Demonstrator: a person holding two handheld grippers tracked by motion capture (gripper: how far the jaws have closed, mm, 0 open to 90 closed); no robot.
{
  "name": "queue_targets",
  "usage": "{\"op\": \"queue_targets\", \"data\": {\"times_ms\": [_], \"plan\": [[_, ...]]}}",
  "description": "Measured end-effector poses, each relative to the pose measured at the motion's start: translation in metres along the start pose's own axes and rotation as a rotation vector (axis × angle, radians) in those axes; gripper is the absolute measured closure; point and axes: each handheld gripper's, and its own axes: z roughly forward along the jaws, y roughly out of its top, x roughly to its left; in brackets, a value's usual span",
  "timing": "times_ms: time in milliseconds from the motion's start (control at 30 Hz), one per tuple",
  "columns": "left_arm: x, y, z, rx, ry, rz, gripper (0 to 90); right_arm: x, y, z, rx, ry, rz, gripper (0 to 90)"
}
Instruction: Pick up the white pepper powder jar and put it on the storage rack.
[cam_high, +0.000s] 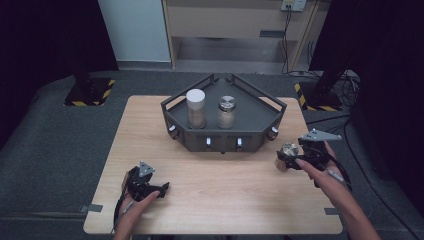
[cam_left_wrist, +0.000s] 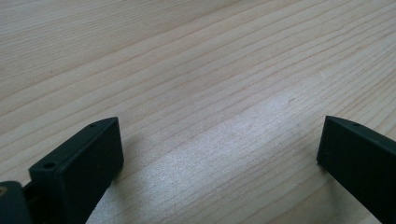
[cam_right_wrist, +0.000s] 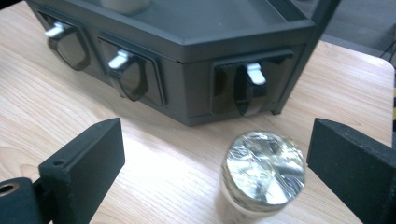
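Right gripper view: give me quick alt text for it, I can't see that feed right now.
A small jar with a shiny metal lid stands on the wooden table between the right gripper's open black jaws, closer to the right-hand jaw, with no contact visible. Just behind it is the dark grey rack, three white-tipped knobs along its front panels.

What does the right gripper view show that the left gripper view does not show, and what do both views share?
The right gripper view: a jar with a shiny foil-like top standing between the open jaws of the right hand-held gripper, nearer one jaw and apart from the other, and the dark rack with its white-tipped levers behind it.

The left gripper view: the open jaws of the left hand-held gripper, with nothing between them.

Both: two black jaws standing wide apart over the light wooden table.
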Motion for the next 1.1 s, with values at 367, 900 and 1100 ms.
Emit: {"op": "queue_targets", "data": {"times_ms": [367, 900, 1100], "plan": [[0.0, 0.0, 0.0, 0.0, 0.0, 0.0, 0.0, -0.007, -0.007, 0.003, 0.017, -0.013, 0.018, 4.0], [0.0, 0.0, 0.0, 0.0, 0.0, 0.0, 0.0, -0.016, -0.025, 0.008, 0.041, -0.041, 0.047, 4.0], [0.0, 0.0, 0.0, 0.0, 0.0, 0.0, 0.0, -0.019, -0.031, 0.01, 0.045, -0.04, 0.066, 3.9]]}}
